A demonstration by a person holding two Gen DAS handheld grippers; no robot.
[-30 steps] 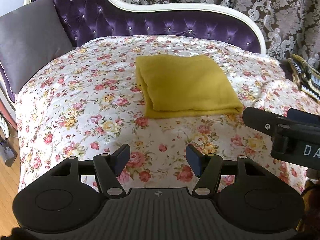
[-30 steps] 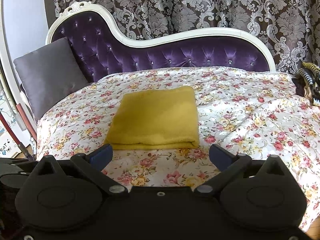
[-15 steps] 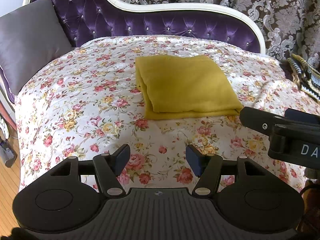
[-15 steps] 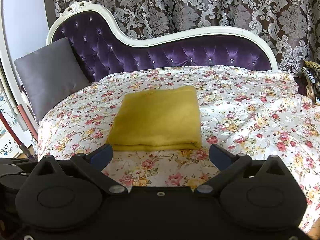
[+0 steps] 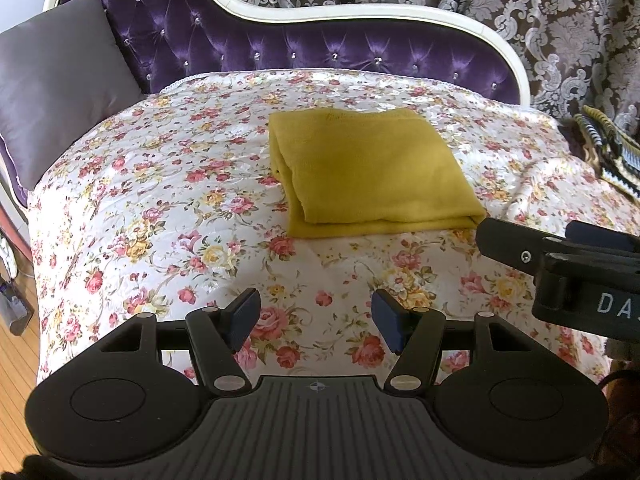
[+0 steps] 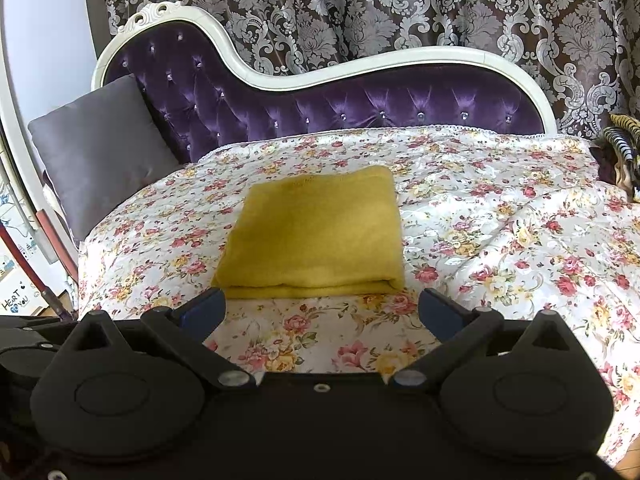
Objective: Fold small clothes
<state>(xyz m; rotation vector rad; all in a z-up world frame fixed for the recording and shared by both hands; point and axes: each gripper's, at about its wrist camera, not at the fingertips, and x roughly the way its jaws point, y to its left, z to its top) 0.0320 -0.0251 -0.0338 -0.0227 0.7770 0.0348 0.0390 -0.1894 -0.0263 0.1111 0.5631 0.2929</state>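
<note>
A mustard-yellow cloth lies folded into a neat rectangle on the floral bedspread; it also shows in the right wrist view. My left gripper is open and empty, held above the spread in front of the cloth, apart from it. My right gripper is open wide and empty, just short of the cloth's near folded edge. The right gripper's body also shows at the right edge of the left wrist view.
A grey cushion leans at the left against the purple tufted backrest. A striped knitted item lies at the right end. Patterned curtains hang behind. Wood floor lies at the left below the spread.
Both grippers have drawn back slightly and risen a little; the folded cloth has stayed still. Both stay open.
</note>
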